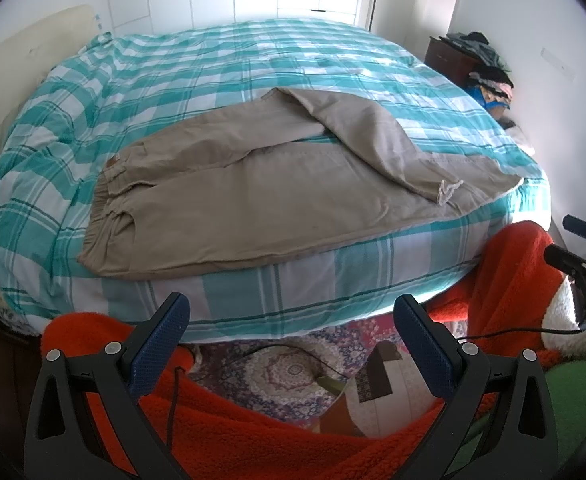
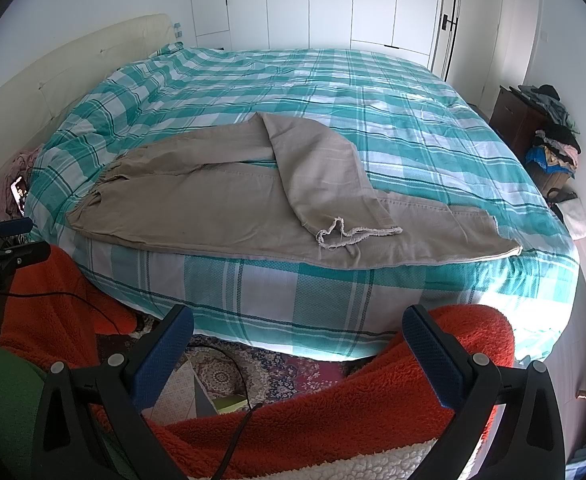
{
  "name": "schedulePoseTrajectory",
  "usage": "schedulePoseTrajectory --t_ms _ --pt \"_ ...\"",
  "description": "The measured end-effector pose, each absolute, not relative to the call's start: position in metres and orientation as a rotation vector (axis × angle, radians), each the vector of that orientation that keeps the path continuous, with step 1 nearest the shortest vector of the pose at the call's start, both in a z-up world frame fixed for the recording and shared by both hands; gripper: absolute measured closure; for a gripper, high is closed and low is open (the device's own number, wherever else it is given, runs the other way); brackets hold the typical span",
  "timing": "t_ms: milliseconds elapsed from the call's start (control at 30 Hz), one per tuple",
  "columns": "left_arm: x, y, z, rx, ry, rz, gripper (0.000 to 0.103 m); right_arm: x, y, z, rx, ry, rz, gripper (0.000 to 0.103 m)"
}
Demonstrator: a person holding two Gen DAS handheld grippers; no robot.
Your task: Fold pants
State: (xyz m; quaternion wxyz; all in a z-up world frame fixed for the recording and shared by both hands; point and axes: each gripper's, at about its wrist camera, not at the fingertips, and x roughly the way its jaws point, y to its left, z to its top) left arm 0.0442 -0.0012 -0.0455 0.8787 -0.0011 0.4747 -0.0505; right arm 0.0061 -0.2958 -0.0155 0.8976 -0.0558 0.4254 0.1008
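Observation:
Beige pants (image 1: 261, 188) (image 2: 229, 204) lie flat on the near edge of a bed (image 1: 213, 68) (image 2: 373, 92) with a teal and white checked cover. The elastic waistband (image 1: 103, 204) (image 2: 93, 196) is at the left. The far leg is folded back over the near leg, and its frayed hem (image 1: 449, 190) (image 2: 353, 234) rests on top. My left gripper (image 1: 291, 312) hangs open below the bed's front edge, apart from the pants. My right gripper (image 2: 299, 324) is open too, low in front of the bed, holding nothing.
Orange fleece sleeves (image 1: 505, 280) (image 2: 333, 412) and a patterned rug (image 1: 289, 372) lie below both grippers. A dark cabinet piled with clothes (image 1: 481, 60) (image 2: 549, 128) stands right of the bed. A cream headboard (image 2: 53, 80) is at the left, white wardrobe doors (image 2: 333, 4) behind. Each gripper shows at the other view's edge.

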Motion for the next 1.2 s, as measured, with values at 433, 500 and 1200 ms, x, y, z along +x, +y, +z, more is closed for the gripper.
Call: schedulePoseTrajectory --t_ms 433,500,1200 --pt "0.0445 -0.0040 -0.0451 0.011 0.986 -0.123 0.001 0.0060 -0.2956 -0.0168 -0.115 0.883 0.210 0.000" --pt "0.0446 -0.0049 -0.0447 0.017 0.986 -0.129 0.001 0.0061 -0.2957 -0.0167 -0.115 0.883 0.209 0.000" --pt "0.0526 -0.0060 -0.0484 0.016 1.006 -0.142 0.001 0.0071 -0.2939 -0.0228 -0.113 0.890 0.211 0.000"
